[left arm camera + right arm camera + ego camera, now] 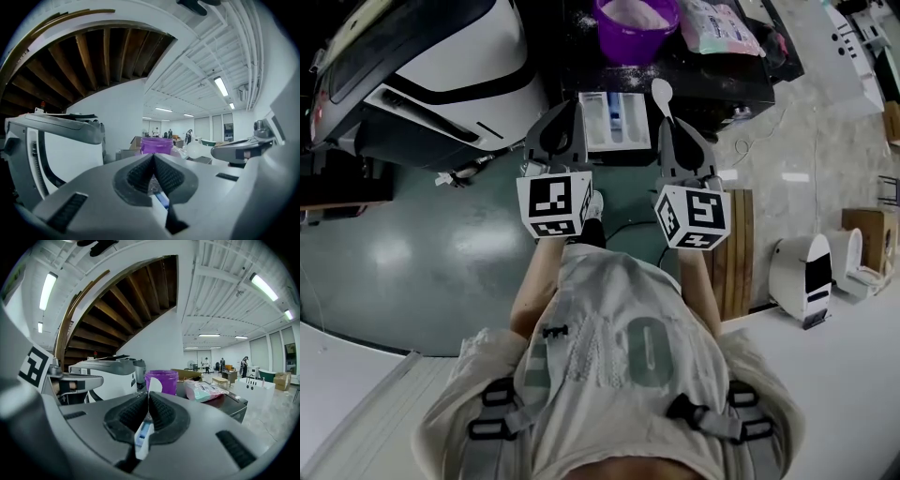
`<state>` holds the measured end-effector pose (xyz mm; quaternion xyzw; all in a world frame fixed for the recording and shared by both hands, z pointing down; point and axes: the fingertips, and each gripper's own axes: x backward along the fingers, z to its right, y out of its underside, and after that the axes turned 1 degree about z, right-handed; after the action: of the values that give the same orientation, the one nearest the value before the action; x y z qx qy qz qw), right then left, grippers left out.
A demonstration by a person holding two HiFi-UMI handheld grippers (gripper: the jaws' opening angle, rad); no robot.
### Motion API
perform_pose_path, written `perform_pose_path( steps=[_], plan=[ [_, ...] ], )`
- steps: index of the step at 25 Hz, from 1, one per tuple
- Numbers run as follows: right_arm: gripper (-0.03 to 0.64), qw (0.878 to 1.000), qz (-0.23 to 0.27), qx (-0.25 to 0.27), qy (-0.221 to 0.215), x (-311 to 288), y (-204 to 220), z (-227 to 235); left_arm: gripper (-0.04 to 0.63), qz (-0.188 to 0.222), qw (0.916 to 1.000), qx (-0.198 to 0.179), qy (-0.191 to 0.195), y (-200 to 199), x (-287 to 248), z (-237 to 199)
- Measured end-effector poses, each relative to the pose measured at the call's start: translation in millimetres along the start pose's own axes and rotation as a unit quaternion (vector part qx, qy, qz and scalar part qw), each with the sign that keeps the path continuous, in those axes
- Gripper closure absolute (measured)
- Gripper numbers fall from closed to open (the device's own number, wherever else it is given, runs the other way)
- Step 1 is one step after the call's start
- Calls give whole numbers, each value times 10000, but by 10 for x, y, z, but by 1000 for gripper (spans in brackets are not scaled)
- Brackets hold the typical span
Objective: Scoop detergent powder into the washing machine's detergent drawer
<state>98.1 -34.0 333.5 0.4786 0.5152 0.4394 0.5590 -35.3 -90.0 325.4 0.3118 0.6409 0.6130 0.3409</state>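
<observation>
The white detergent drawer (pixel 614 120), with a blue insert, lies on the dark table (pixel 741 80) between my two grippers. My right gripper (pixel 668 120) is shut on the handle of a white spoon (pixel 662 92), whose bowl sticks out past the jaws toward the purple bowl (pixel 636 23) of white powder. In the right gripper view the spoon (pixel 153 385) stands in front of the purple bowl (pixel 161 379), with the drawer (pixel 142 437) below the jaws. My left gripper (pixel 571 105) hangs at the drawer's left edge, shut with nothing showing between its pads (pixel 140 174).
A white and black washing machine (pixel 441 66) stands left of the table. A detergent bag (pixel 717 26) lies right of the purple bowl. Spilled powder dusts the table near the bowl. White appliances (pixel 806 277) and a wooden pallet (pixel 736 253) stand on the floor at right.
</observation>
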Motion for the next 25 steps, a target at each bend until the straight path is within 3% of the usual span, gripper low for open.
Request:
perform_pose_path(
  steps=[11,25],
  plan=[
    [604,9998,33,-118,144,-723,-189,181,575,26,9999,30,120,-183,-769,-365],
    [604,9995,-33,-304,-88,-829,-97,326,575,-121,9998,6,-139,-128,-840,-240]
  ],
)
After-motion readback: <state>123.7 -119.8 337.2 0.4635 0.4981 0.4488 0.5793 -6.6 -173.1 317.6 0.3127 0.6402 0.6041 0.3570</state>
